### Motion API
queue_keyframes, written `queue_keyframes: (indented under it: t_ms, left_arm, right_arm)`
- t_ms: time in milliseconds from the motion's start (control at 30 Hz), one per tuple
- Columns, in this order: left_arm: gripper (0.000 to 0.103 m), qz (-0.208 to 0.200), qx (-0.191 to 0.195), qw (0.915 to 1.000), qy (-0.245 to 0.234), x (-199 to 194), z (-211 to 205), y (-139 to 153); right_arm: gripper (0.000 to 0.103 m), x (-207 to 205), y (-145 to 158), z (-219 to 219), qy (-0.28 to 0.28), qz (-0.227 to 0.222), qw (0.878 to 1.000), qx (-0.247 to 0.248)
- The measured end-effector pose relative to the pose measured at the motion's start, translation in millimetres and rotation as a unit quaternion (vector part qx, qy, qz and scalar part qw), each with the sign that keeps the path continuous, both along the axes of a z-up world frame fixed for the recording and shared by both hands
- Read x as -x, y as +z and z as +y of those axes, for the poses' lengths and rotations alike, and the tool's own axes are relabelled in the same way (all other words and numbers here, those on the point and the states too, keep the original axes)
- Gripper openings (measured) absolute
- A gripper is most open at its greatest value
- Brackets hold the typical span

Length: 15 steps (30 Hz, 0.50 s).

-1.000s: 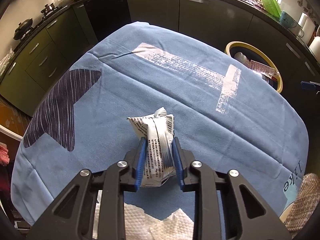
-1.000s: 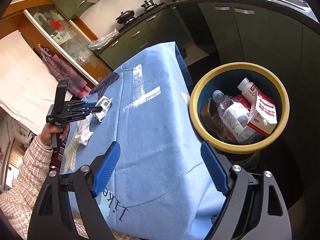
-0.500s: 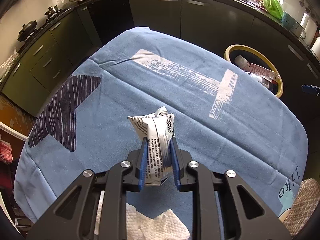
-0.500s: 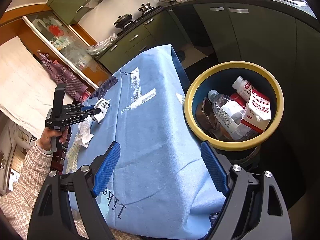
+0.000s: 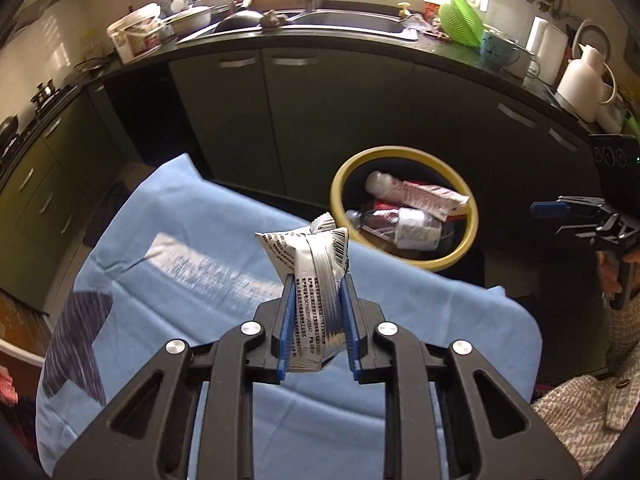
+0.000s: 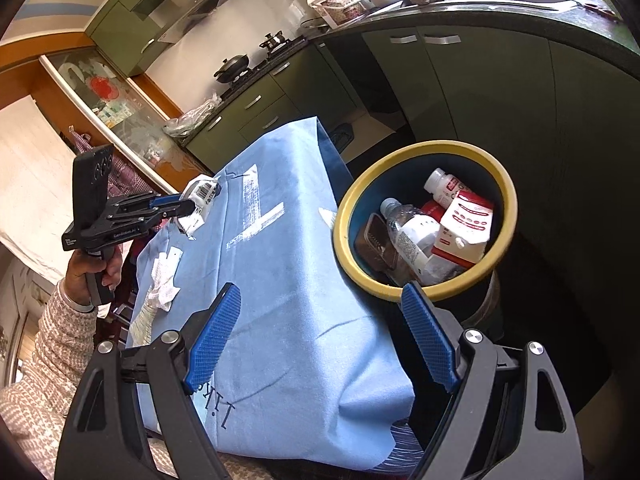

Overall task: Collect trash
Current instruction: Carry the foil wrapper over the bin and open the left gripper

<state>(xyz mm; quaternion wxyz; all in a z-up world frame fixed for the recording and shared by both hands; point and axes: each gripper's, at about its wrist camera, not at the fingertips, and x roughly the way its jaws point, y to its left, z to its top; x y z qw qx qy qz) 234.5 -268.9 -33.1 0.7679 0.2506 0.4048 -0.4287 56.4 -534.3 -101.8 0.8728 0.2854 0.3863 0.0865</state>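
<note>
My left gripper [image 5: 317,292] is shut on a crumpled silver and white wrapper [image 5: 316,264] with black print and a barcode, held above the blue tablecloth [image 5: 180,264]. The wrapper [image 6: 200,200] and left gripper [image 6: 188,206] also show in the right wrist view. The yellow-rimmed bin [image 5: 404,208] stands beyond the table edge with bottles and a carton in it. My right gripper [image 6: 320,332] is open and empty, above the table's near corner beside the bin [image 6: 424,216]. A crumpled white tissue [image 6: 164,280] lies on the cloth.
Dark green kitchen cabinets [image 5: 320,112] and a cluttered black counter with a sink [image 5: 348,20] curve behind the bin. A stove with a pan [image 6: 234,68] stands at the far left. The bin holds a clear bottle [image 6: 408,236] and a red and white carton [image 6: 464,228].
My left gripper has lifted the wrapper off the cloth and carried it toward the bin, which now sits closer and more central in its view. The right gripper stays open, shifted slightly.
</note>
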Motion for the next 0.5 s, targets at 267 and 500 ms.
queue_keyframes:
  t_ms: [267, 500]
  left_arm:
    - [0.021, 0.017, 0.003, 0.9978, -0.064, 6, -115, -17]
    - [0.022, 0.037, -0.032, 0.9967, -0.065, -11, -183, -61]
  right_arm:
    - [0.082, 36, -14, -46, -0.051, 0.005, 0.999, -0.018]
    - [0.082, 58, -24, -74, -0.082, 0.007, 0.996, -0.033]
